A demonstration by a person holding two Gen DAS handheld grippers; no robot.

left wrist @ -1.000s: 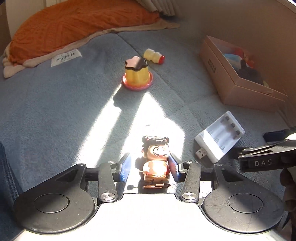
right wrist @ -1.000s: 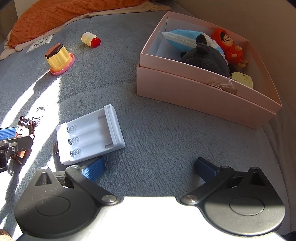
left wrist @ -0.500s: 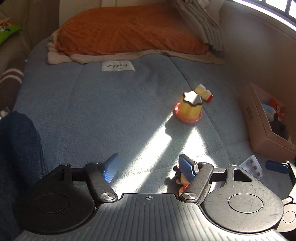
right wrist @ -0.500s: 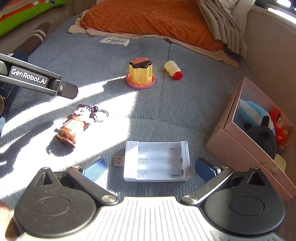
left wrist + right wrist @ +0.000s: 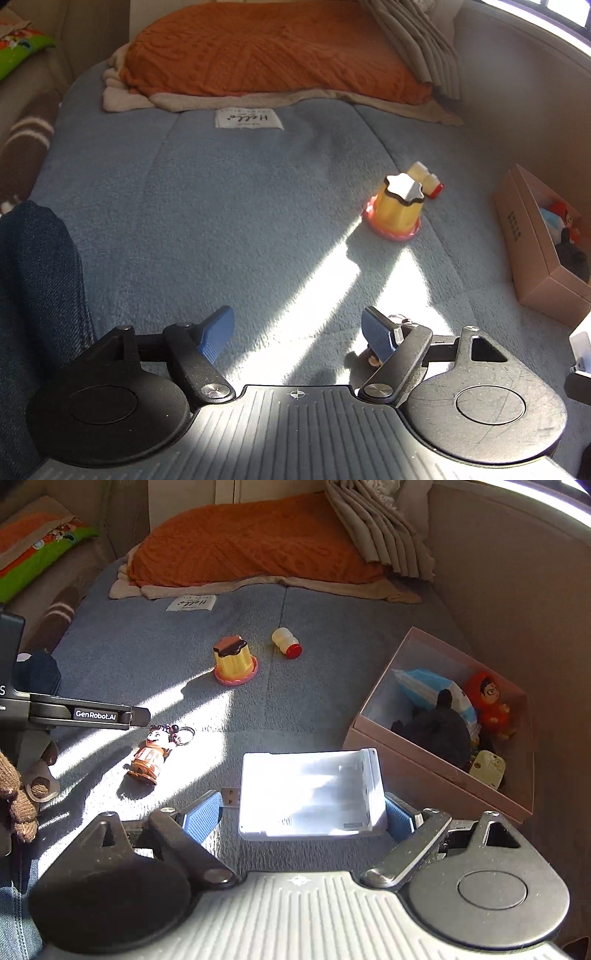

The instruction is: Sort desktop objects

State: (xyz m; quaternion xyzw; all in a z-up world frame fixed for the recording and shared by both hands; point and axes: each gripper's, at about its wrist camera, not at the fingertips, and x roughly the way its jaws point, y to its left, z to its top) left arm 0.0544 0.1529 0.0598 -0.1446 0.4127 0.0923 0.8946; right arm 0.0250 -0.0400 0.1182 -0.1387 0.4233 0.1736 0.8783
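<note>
The right gripper (image 5: pixel 302 814) jaws are closing around the white battery charger (image 5: pixel 308 794), lifted off the bed (image 5: pixel 184 653). The left gripper (image 5: pixel 297 334) jaws are opening wide, holding nothing.

Grey-blue bed (image 5: pixel 155 653) bearing pudding toy (image 5: pixel 233 661) and small bottle (image 5: pixel 286 641) far, figurine keychain (image 5: pixel 153 751) near left, pink box (image 5: pixel 424 775) right.

The figurine keychain (image 5: pixel 373 356) is nearly all hidden behind the left gripper's finger (image 5: pixel 376 338). The pink box (image 5: pixel 535 258) runs off the left view's edge. The blanket label's (image 5: pixel 192 602) smaller print is unreadable.
</note>
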